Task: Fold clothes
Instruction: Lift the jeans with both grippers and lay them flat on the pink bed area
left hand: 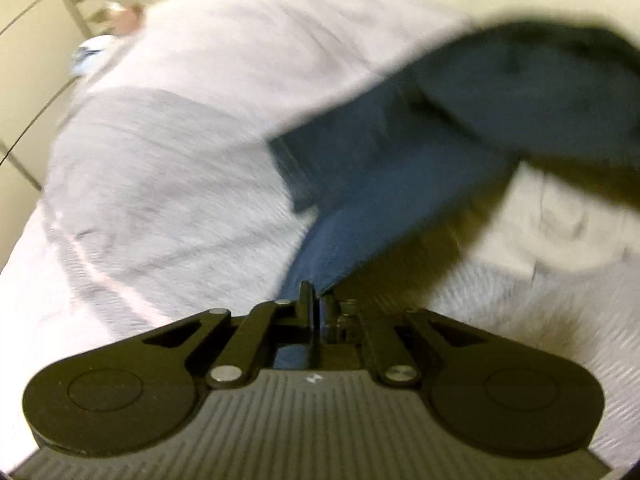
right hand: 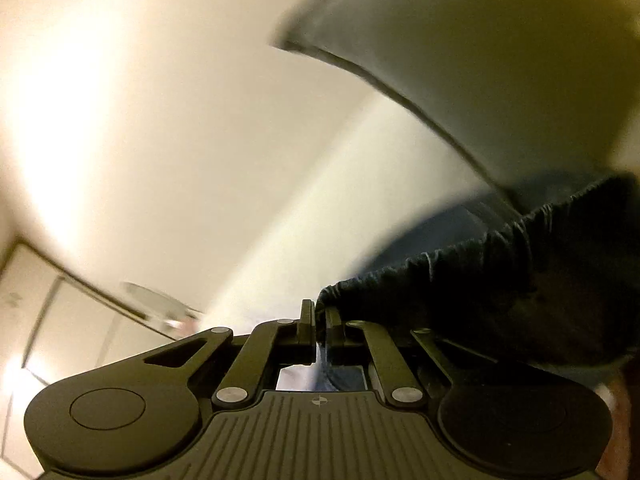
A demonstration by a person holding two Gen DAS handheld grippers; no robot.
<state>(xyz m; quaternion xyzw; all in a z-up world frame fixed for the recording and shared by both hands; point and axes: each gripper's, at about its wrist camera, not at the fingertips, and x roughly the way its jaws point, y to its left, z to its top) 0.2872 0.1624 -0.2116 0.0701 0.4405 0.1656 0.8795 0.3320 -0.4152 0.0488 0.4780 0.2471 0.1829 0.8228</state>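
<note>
The left hand-held gripper [left hand: 319, 304] has its jaws closed tight on a thin edge of the blue garment [left hand: 384, 168], which runs up and away from the fingertips toward the upper right, lifted clear of the pale grey bed cover [left hand: 168, 168] beneath it. The right hand-held gripper [right hand: 319, 320] is likewise clamped shut, on the gathered, elastic-looking waistband [right hand: 460, 256] of the same dark blue cloth, which bunches just to the right of its fingertips and hangs there against a bare wall. Both views are blurred, so the full shape of the garment cannot be made out. It looks like a soft, light, limp piece that will sag and swing between the two grips and slide little on the textured cover. The ribbed band is the thicker, surer place to pinch; the thin edge on the left could slip out if pulled hard, so holding near a seam or corner seems wiser.
</note>
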